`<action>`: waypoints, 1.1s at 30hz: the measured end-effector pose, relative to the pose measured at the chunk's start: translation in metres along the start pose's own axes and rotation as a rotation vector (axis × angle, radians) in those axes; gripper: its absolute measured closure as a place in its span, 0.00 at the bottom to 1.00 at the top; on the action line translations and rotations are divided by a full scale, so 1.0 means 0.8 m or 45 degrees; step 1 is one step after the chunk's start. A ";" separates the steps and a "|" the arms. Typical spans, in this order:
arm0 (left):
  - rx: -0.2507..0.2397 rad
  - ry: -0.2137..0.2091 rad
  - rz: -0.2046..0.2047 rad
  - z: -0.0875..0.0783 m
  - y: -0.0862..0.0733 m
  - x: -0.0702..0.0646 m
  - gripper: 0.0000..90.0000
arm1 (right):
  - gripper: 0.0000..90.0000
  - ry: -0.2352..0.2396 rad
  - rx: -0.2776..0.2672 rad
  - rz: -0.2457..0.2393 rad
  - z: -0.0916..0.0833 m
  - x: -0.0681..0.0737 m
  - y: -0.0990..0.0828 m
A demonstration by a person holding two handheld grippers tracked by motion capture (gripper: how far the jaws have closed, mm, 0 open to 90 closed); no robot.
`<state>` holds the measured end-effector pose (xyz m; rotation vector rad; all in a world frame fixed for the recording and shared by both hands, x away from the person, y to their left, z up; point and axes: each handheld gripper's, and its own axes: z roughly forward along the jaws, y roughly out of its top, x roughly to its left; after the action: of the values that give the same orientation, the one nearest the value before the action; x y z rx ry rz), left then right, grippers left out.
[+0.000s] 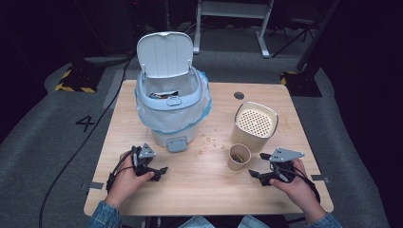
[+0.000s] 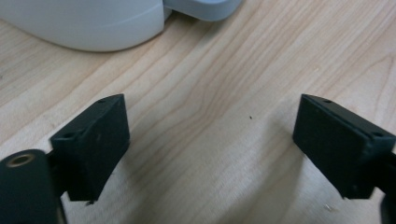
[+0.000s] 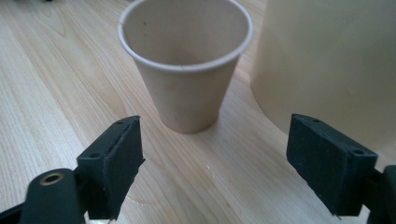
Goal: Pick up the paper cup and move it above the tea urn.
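The left claw (image 1: pixel 159 172) rests low over the wooden table (image 1: pixel 199 190) at its near left, held in the person's left hand (image 1: pixel 127 178); its jaws stand apart with nothing between them. In the left gripper view, bare wood grain lies between the two black pads (image 2: pixel 93 144), and the rounded white base of the bin (image 2: pixel 88 23) sits just ahead of them. The right claw (image 1: pixel 256 175) is at the near right, held in the right hand (image 1: pixel 294 185), with its jaws also apart and empty. In the right gripper view, the paper cup (image 3: pixel 187 70) stands upright on the table just ahead of the open jaws, clear of both pads. The cup (image 1: pixel 238 157) is beige, open at the top, and stands just beside the taller beige container (image 1: pixel 254 126), whose top is a perforated lid; whether the two touch cannot be told. The white pedal bin (image 1: pixel 171 104) stands at the far left of the table with its lid (image 1: pixel 165 54) raised upright and a clear liner bag (image 1: pixel 199 109) folded over its rim. Small crumbs (image 1: pixel 211 141) are scattered on the table between the bin and the cup.
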<state>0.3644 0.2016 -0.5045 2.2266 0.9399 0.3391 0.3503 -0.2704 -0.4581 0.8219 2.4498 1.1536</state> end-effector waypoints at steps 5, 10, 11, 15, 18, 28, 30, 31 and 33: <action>0.000 0.008 -0.007 0.001 0.001 -0.001 0.11 | 0.21 0.023 -0.005 -0.013 0.010 0.007 0.009; 0.000 0.010 -0.003 0.001 0.001 0.000 0.11 | 0.21 0.027 -0.008 -0.020 0.029 0.011 0.014; -0.001 0.008 -0.006 0.001 0.001 -0.001 0.11 | 0.22 0.031 -0.011 -0.015 0.033 0.011 0.015; -0.001 0.008 -0.007 0.001 0.001 -0.001 0.11 | 0.24 0.054 -0.035 0.018 0.050 0.012 0.016; -0.001 0.008 -0.007 0.001 0.001 -0.001 0.11 | 0.25 0.047 -0.049 0.024 0.060 0.014 0.017; -0.001 0.006 -0.009 0.001 0.001 -0.001 0.11 | 0.32 0.010 -0.086 0.002 0.073 0.015 0.018; -0.001 0.005 -0.010 0.001 0.001 -0.001 0.11 | 0.32 0.021 -0.082 0.006 0.072 0.014 0.017; -0.001 0.005 -0.010 0.001 0.001 -0.001 0.11 | 0.33 0.032 -0.085 0.016 0.072 0.013 0.017; -0.001 0.006 -0.009 0.001 0.001 -0.001 0.11 | 0.33 0.046 -0.088 0.023 0.071 0.011 0.017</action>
<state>0.3648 0.2005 -0.5048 2.2219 0.9499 0.3419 0.3762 -0.2242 -0.4834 0.8115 2.4209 1.2632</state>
